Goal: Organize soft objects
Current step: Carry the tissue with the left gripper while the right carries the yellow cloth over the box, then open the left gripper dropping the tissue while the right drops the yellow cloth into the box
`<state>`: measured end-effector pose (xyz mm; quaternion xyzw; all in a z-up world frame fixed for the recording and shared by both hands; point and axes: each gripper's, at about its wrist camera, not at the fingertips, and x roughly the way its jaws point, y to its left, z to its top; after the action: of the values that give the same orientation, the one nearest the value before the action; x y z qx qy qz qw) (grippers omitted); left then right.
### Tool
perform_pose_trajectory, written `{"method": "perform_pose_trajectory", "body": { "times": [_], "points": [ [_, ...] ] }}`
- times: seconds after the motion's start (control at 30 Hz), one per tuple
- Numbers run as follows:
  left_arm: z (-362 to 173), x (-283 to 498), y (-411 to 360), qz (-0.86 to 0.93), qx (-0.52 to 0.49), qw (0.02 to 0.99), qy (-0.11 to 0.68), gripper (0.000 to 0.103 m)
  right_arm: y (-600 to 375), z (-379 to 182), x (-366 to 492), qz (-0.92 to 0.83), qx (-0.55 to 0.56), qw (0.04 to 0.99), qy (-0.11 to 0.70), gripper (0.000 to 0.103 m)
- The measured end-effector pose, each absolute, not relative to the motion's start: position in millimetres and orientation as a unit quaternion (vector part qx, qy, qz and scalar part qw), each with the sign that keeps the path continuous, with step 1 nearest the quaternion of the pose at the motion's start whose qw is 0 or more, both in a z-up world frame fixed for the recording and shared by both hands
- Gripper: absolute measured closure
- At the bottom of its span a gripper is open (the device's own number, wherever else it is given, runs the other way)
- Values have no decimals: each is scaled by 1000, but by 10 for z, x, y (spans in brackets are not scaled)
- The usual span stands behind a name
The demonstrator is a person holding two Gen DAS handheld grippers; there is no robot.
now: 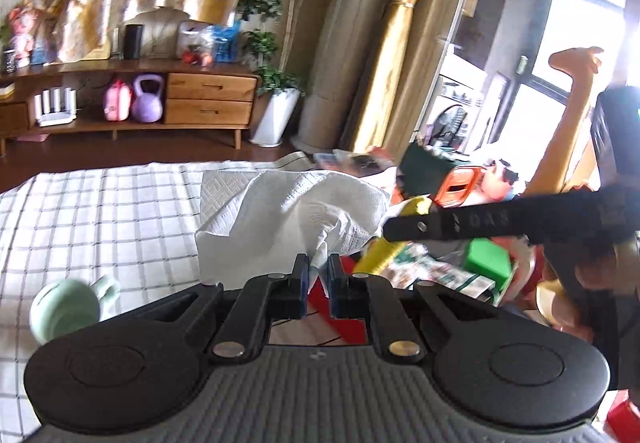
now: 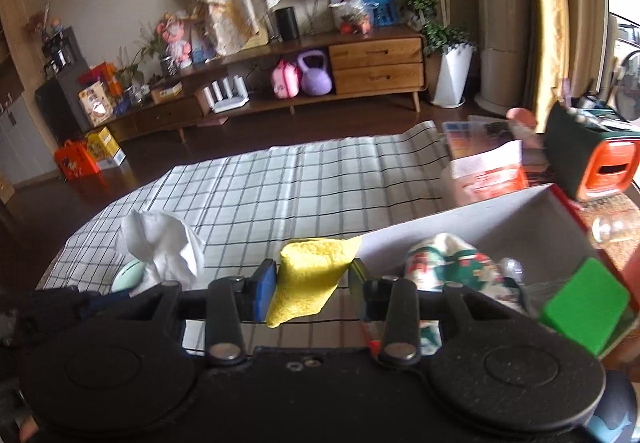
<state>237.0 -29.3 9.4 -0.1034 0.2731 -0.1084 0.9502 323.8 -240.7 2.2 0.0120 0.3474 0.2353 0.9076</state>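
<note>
My left gripper [image 1: 318, 270] is shut on a white paper towel [image 1: 288, 211], held up above the checked tablecloth [image 1: 100, 211]; the towel also shows in the right wrist view [image 2: 160, 247]. My right gripper [image 2: 313, 275] is shut on a yellow sponge cloth [image 2: 308, 279], held just left of the open red box [image 2: 480, 211]. The cloth also shows in the left wrist view [image 1: 384, 247], with the right gripper's finger [image 1: 500, 221] reaching across. In the box lie a patterned cloth [image 2: 448, 263] and a green block [image 2: 584, 307].
A pale green mug [image 1: 68, 309] sits on the cloth at the near left. An orange and green container [image 2: 600, 163], packets [image 2: 484, 163] and a clear glass [image 2: 616, 227] crowd the table's right end. A wooden sideboard [image 2: 360, 67] stands across the floor.
</note>
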Motion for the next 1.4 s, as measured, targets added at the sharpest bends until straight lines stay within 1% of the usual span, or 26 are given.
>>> {"method": "perform_pose_trajectory", "body": {
  "times": [0.13, 0.27, 0.43, 0.63, 1.03, 1.2, 1.4],
  "points": [
    [244, 2575, -545, -131, -89, 948, 277, 93, -2787, 60, 3242, 213, 26, 917, 337, 65],
    [273, 2842, -876, -169, -77, 938, 294, 93, -3110, -3, 3286, 188, 35, 923, 335, 65],
    [191, 3095, -1286, -215, -65, 924, 311, 93, -3439, -155, 3340, 161, 49, 926, 338, 65],
    [-43, 3387, -1663, -235, -53, 908, 343, 93, -3715, -335, 3417, 147, 61, 922, 354, 66],
    [-612, 3845, -1933, -224, -49, 880, 417, 93, -3804, -569, 3701, 144, 99, 915, 363, 65],
    [-742, 3883, -1941, -220, -47, 875, 429, 93, -3745, -679, 3909, 138, 113, 912, 369, 65],
    [-810, 3895, -1908, -219, -52, 873, 432, 93, -3549, -874, 4057, 134, 92, 906, 391, 67]
  ]
}}
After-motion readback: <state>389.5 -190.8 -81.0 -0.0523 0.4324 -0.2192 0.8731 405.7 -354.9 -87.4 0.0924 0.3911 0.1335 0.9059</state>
